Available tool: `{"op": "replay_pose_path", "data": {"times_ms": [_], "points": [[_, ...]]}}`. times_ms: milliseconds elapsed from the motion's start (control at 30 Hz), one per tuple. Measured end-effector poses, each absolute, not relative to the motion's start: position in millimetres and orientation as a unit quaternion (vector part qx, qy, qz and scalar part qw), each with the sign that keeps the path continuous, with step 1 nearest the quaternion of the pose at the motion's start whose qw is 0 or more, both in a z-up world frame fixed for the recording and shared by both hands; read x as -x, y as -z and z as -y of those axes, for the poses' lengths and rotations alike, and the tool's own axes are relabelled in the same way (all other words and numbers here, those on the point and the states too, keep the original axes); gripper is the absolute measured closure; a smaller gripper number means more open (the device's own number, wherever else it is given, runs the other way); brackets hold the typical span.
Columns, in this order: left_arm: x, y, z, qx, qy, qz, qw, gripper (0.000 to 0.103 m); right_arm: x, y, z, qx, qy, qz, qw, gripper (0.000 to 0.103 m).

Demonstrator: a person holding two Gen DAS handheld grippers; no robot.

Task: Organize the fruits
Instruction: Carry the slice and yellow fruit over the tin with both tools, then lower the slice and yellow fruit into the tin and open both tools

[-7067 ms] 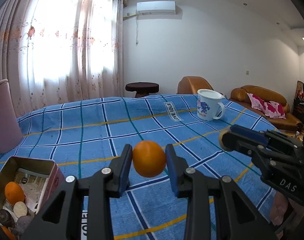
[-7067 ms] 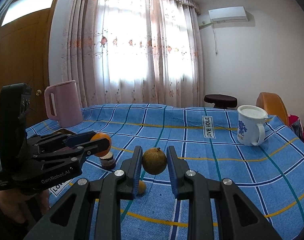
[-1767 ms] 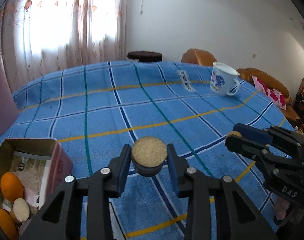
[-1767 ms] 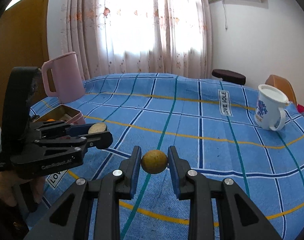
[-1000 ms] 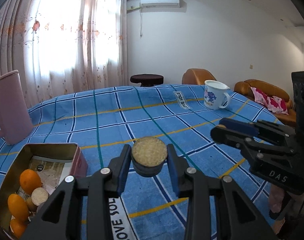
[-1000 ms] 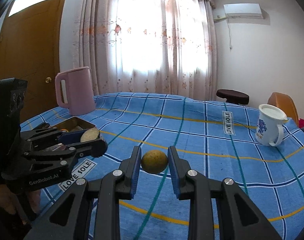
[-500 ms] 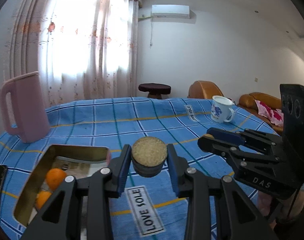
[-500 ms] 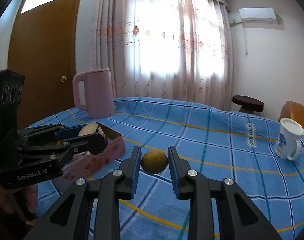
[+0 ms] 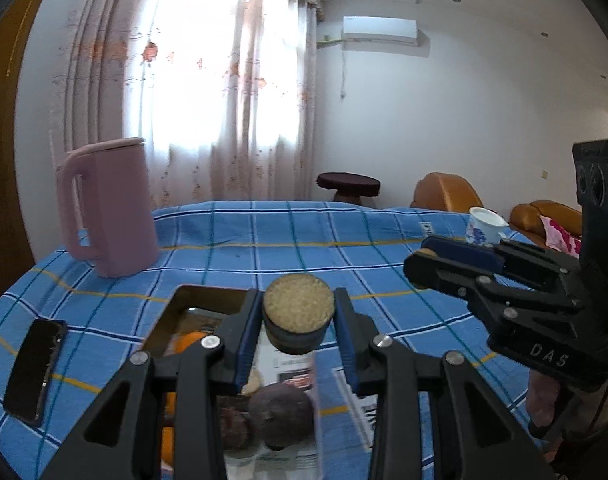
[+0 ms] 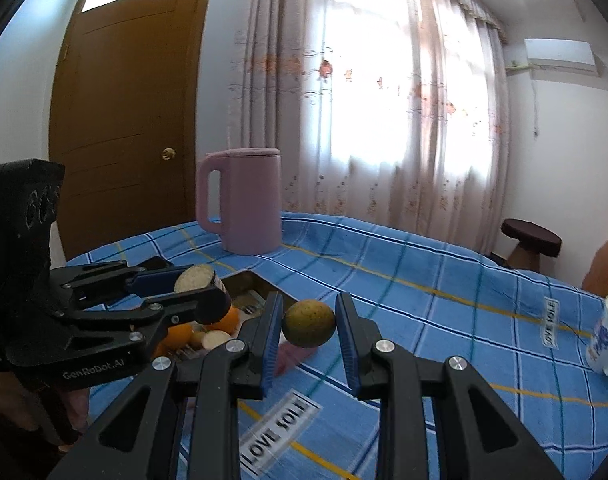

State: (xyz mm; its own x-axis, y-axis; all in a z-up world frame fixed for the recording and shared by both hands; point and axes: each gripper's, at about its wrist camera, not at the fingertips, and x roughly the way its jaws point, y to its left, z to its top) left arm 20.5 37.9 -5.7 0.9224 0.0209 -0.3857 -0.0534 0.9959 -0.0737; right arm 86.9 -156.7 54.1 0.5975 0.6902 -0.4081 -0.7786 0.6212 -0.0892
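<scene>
My left gripper [image 9: 298, 322] is shut on a cut dark fruit half [image 9: 298, 312] with a pale grainy face, held above the open metal tin [image 9: 200, 300]. The tin holds oranges [image 9: 186, 340], a dark purple fruit [image 9: 280, 410] and pale pieces. My right gripper [image 10: 309, 322] is shut on a small yellow-green round fruit [image 10: 309, 322], held above the blue cloth just right of the tin [image 10: 248, 286]. The left gripper with its fruit half [image 10: 195, 274] shows at the left of the right wrist view. The right gripper [image 9: 428, 264] shows at the right of the left wrist view.
A pink jug [image 9: 108, 208] stands behind the tin on the blue checked tablecloth [image 9: 284, 240]. A black phone [image 9: 36, 370] lies left of the tin. A white mug [image 9: 484, 226] stands at the far right. A stool [image 9: 348, 184] and brown sofas are behind the table.
Both grippers have swung left with their fruits. The left one now hangs over the tin, and the right one has come up beside the tin.
</scene>
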Motion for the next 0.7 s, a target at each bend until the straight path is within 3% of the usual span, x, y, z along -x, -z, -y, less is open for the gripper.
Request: {"op": "replay_pose_path", "data": {"times_ms": [700], "points": [[-8,19,-91,0.065,-0.072,-0.207,0.973,0.066,-86,-35,84,0.156,-0.456,-0.189,0.856,0.074]]}}
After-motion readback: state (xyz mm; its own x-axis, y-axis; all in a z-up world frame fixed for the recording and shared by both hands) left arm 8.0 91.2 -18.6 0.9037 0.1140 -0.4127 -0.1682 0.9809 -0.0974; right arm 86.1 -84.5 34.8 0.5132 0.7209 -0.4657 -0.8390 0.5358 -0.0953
